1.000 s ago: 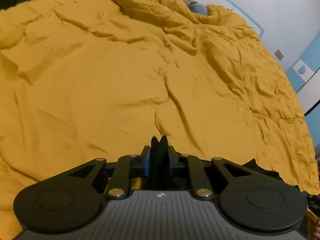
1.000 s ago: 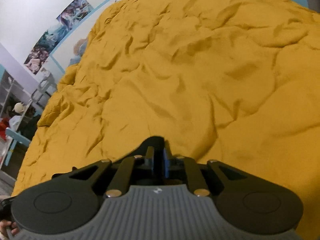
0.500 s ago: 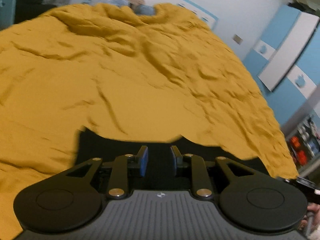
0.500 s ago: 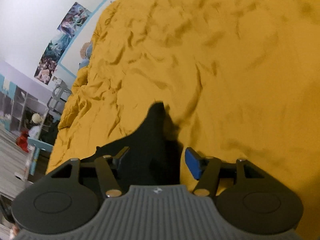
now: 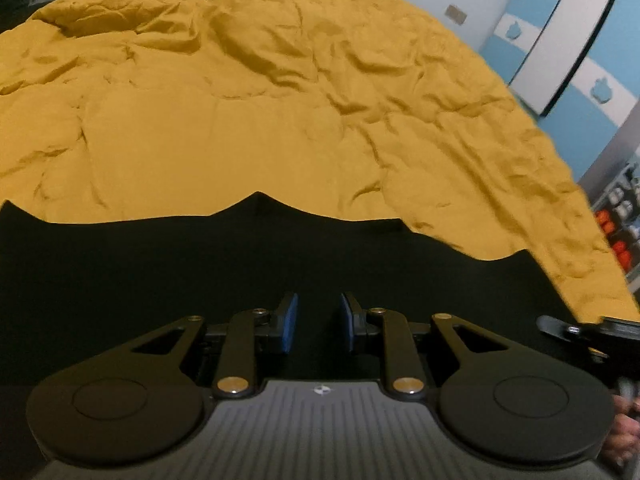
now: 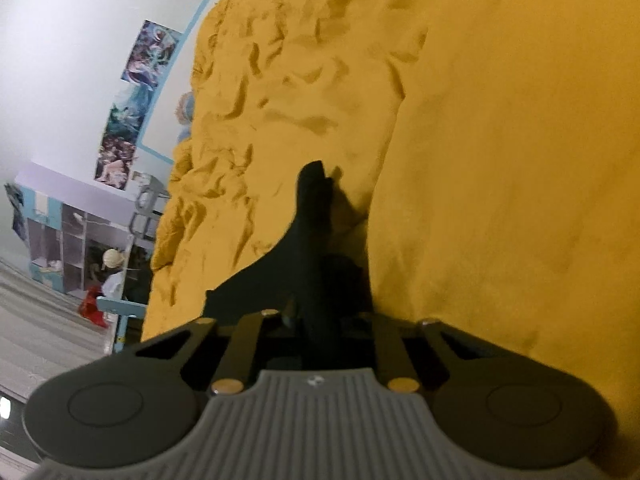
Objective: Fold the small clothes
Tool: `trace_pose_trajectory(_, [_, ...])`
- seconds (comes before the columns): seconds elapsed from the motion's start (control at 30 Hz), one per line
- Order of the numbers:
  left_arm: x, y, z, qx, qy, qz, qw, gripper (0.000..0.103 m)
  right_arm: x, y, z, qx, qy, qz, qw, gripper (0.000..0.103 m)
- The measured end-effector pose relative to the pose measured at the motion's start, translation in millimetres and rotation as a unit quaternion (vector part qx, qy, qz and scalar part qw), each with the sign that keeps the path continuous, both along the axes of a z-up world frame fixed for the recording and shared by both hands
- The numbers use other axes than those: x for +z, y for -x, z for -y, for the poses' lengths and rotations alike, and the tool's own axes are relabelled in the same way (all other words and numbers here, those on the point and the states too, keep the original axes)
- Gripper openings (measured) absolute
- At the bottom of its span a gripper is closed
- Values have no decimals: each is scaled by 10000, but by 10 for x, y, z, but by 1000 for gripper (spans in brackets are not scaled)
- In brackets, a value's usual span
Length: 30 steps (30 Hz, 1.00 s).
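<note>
Black garment (image 6: pixel 316 240) between right tool (image 6: pixel 320 316) fingers

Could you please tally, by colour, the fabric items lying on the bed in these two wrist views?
Black: 1, the black garment, spread in front of the left gripper; the right gripper is closing on a fold of it.
Mustard yellow: 1, the yellow duvet under it.
Total: 2

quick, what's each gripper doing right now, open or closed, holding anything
Left gripper: open, blue pads apart over the black garment, not gripping it.
Right gripper: closing, black garment between its jaws.
</note>
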State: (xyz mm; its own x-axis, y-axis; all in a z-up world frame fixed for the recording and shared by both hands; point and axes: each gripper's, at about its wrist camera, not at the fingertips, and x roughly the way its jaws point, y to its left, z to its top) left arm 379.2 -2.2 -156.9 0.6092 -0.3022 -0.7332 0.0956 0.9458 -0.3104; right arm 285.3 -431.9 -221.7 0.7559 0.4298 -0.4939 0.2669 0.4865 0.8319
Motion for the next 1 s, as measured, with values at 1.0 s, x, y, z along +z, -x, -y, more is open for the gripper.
trace_pose_trajectory(1.0, [1150,1332,-2127,1415,-77,9,9899,19,1895,-340,-3141,738,1537,650,9832,3])
